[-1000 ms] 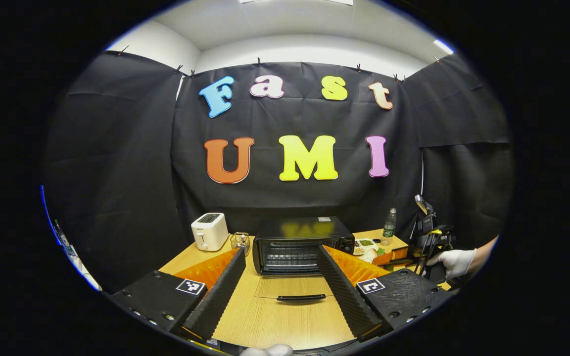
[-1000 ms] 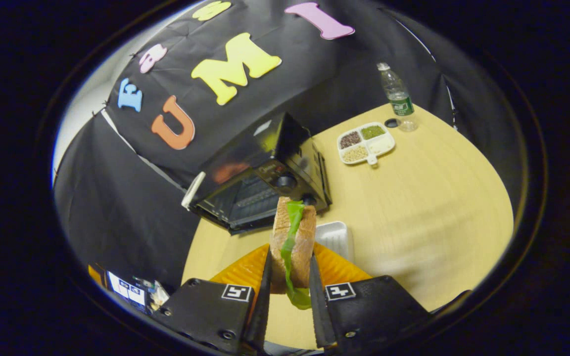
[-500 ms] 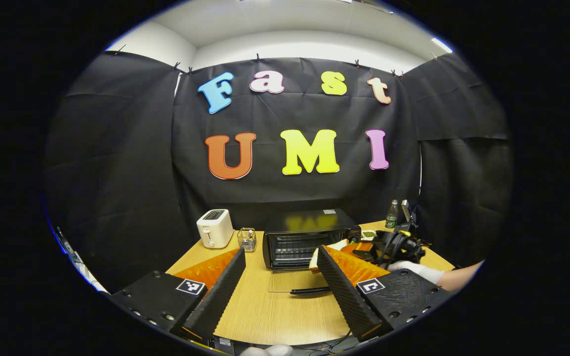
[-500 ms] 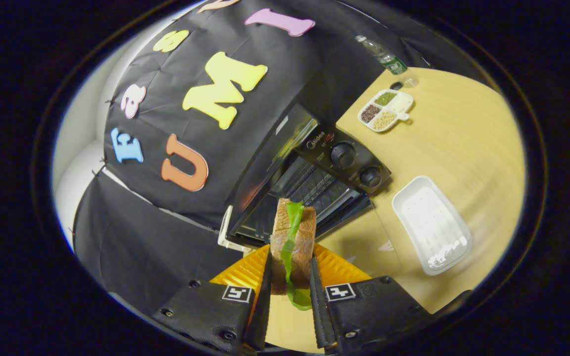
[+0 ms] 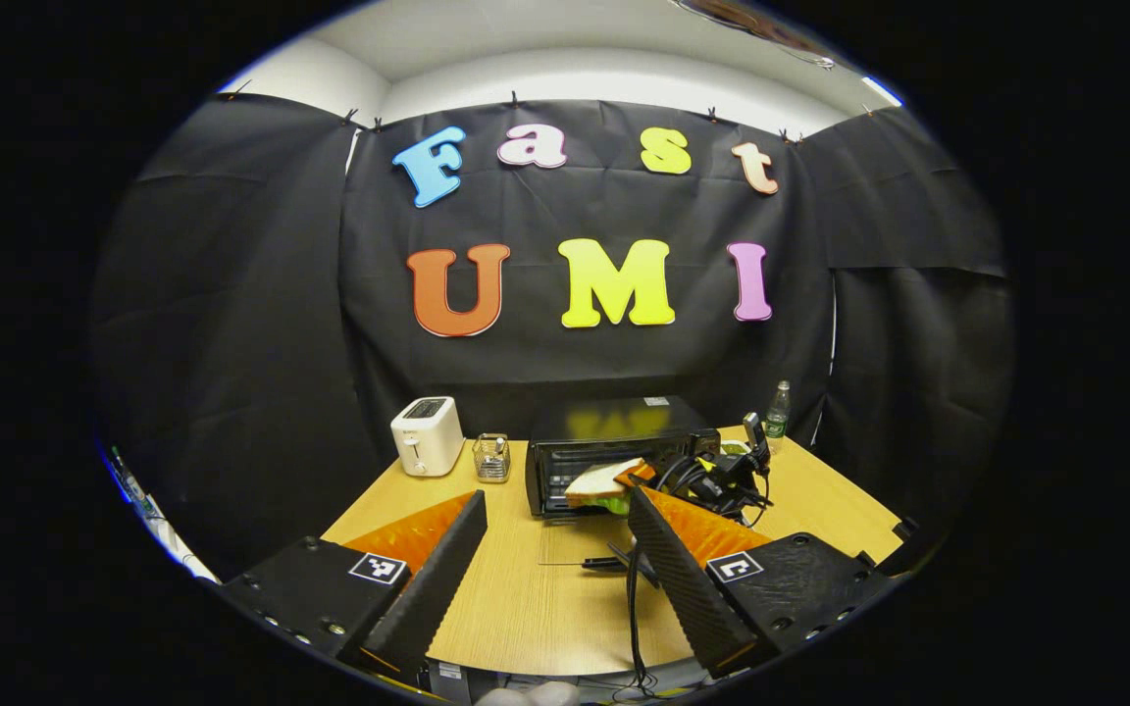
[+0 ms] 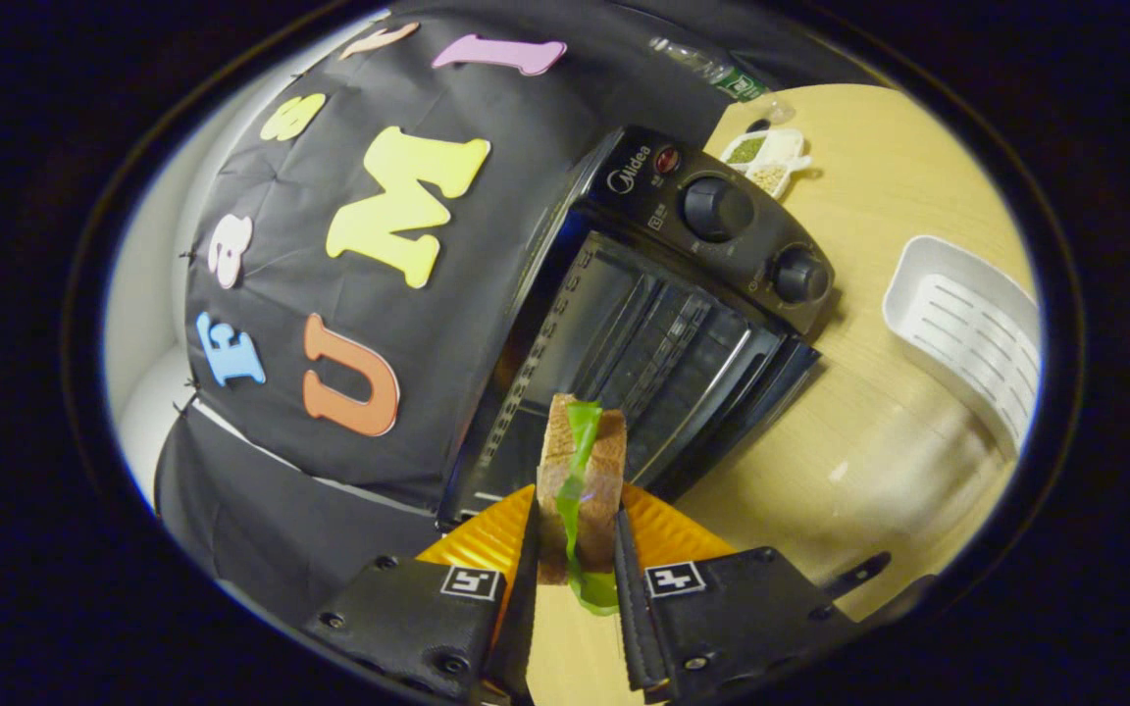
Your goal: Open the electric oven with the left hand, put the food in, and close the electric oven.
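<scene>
— What are you holding right now?

— I am gripping one sandwich (image 6: pixel 580 480), two brown bread slices with green lettuce between them, in my right gripper (image 6: pixel 573 588); both ribbed black fingers are pressing on its sides. It is hanging just in front of the black electric oven (image 6: pixel 663 324), at 12 o'clock from my fingertips in the right gripper view.

— And the oven?

— Its glass door (image 5: pixel 580 542) is lying flat open on the light wooden table (image 5: pixel 545 618), and I am looking at the wire rack inside. I am counting two round knobs (image 6: pixel 717 208) on its panel.

— Your other gripper?

— My left gripper (image 5: pixel 555 559) is hanging with its jaws spread wide, holding nothing, well back from the oven, which is sitting at 12 o'clock.

— What else is there?

— One white toaster (image 5: pixel 425 435) at 11 o'clock, one small wire basket (image 5: pixel 491 458) beside it, one plastic bottle (image 5: pixel 774 416) at 1 o'clock. In the right gripper view, one empty white tray (image 6: pixel 972 328) at 2 o'clock and one divided dish of grains (image 6: pixel 769 162) past the oven.
</scene>
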Tool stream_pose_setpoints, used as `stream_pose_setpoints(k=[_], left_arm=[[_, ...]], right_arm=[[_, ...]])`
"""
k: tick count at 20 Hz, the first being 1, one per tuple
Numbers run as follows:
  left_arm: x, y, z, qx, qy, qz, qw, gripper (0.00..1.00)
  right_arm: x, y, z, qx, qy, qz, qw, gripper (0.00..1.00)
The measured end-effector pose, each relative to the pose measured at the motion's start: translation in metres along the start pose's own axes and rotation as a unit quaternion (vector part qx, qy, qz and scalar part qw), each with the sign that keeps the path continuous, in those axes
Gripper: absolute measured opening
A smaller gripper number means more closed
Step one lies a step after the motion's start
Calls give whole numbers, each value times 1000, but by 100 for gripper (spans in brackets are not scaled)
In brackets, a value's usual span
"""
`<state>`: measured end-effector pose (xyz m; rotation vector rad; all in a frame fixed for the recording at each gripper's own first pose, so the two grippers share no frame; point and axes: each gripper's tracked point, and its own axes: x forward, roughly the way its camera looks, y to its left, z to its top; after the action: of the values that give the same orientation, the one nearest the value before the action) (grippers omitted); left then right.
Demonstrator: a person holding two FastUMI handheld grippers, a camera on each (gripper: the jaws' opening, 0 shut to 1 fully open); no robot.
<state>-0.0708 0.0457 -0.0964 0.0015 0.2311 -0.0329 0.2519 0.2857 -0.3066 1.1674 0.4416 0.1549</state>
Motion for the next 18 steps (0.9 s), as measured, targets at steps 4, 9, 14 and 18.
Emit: stream_pose_setpoints(k=[4, 9, 14, 18], left_arm=[[5, 7, -9, -3, 14, 4, 1000, 96], [12, 10, -16, 2, 28, 5, 1000, 95], [19, 8, -15, -5, 26, 3, 1000, 95], [21, 7, -14, -7, 24, 4, 1000, 96]], right_arm=[[31, -13, 8, 36, -23, -17, 999, 36], [61, -13, 19, 35, -44, -22, 998, 35], [69, -20, 22, -54, -48, -59, 996, 43], [69, -24, 26, -157, -39, -98, 982, 66]])
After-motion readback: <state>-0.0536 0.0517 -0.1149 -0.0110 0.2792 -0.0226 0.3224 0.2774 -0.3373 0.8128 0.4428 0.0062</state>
